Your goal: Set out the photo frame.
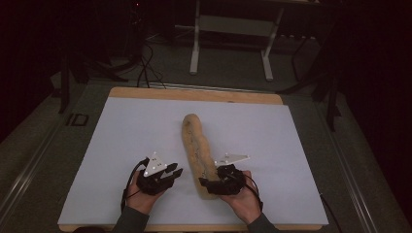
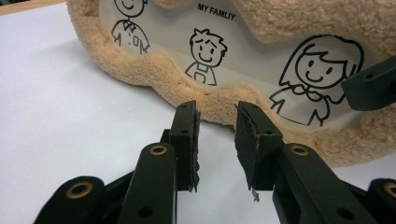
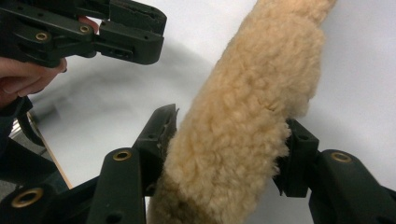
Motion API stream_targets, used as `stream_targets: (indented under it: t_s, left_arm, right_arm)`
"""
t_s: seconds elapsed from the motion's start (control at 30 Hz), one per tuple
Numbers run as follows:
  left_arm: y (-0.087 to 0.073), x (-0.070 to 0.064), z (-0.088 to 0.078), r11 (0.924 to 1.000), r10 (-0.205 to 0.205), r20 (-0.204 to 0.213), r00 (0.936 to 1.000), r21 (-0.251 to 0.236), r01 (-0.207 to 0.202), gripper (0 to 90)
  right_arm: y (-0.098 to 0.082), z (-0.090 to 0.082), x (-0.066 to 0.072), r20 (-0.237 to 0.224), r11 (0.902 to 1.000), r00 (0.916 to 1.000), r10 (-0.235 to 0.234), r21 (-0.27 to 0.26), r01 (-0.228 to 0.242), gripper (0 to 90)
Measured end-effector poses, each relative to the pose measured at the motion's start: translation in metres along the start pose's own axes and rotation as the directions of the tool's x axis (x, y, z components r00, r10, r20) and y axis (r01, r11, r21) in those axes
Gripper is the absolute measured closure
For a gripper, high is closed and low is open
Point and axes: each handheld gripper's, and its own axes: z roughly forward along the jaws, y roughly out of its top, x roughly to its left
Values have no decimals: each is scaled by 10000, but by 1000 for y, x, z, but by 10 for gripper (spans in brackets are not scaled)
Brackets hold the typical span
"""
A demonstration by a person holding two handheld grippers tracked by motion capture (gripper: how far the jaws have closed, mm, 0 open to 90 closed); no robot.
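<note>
Low in the high view, our right gripper (image 1: 210,185) clamps the near end of the fleecy tan cover (image 1: 197,145) lying mid-tabletop (image 1: 121,136). Our left gripper (image 1: 176,171) hovers beside it, half-open and empty. Its panel reads "MY FAMLIY" (image 2: 216,8).

Two black grippers are seen, each built of angular plastic links joined by brass-ringed pivots. The left gripper (image 1: 171,173) is topped by a grey three-cornered plate, and so is the right gripper (image 1: 208,185) — both plates pale against the dark bodies. Black cables are looped from the rear of each. The fingers (image 2: 184,140) are faced with dark, frayed pads. Dark grey sleeves (image 1: 130,221) are worn at the wrists.
</note>
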Motion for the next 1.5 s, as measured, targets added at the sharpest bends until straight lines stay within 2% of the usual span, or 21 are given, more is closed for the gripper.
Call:
stream_targets:
  t_s: [0.3, 0.5, 0.57, 0.77, 0.93, 0.97, 1.03, 1.27, 1.5]
  left_arm:
    - [1, 3, -3, 9999, -83, -59, 9999, -139, 82, 694]
    - [2, 7, -8, 9994, -188, -208, 9996, -287, 182, 699]
    - [2, 10, -11, 9992, -198, -386, 9991, -352, 185, 700]
    - [3, 21, -21, 9966, -586, -515, 9970, -607, 554, 698]
    - [3, 27, -24, 9949, -781, -572, 9953, -685, 742, 697]
    - [3, 31, -26, 9931, -979, -621, 9933, -709, 934, 695]
    - [2, 33, -27, 9922, -1071, -620, 9923, -709, 1026, 688]
    - [3, 35, -26, 9924, -1084, -605, 9923, -650, 1045, 675]
    - [4, 39, -28, 9916, -1168, -797, 9900, -655, 1117, 662]
  right_arm:
    - [-1, -3, -2, 61, 9999, 9999, -137, 89, 137, 514]
    - [-1, -4, -3, 180, 9992, 9991, -376, 108, 374, 526]
    - [-1, -5, -3, 228, 9989, 9987, -453, 111, 451, 533]
    - [-1, -8, -6, 321, 9978, 9974, -649, 167, 644, 566]
    - [-1, -8, -9, 217, 9978, 9976, -653, 149, 650, 571]
    - [-2, -9, -9, 199, 9976, 9975, -683, 145, 680, 571]
    - [-2, -9, -10, 166, 9975, 9974, -699, 138, 696, 572]
    - [-2, -10, -14, 7, 9959, 9960, -890, 175, 890, 574]
    - [-2, -11, -19, -251, 9942, 9941, -1057, 174, 1061, 579]
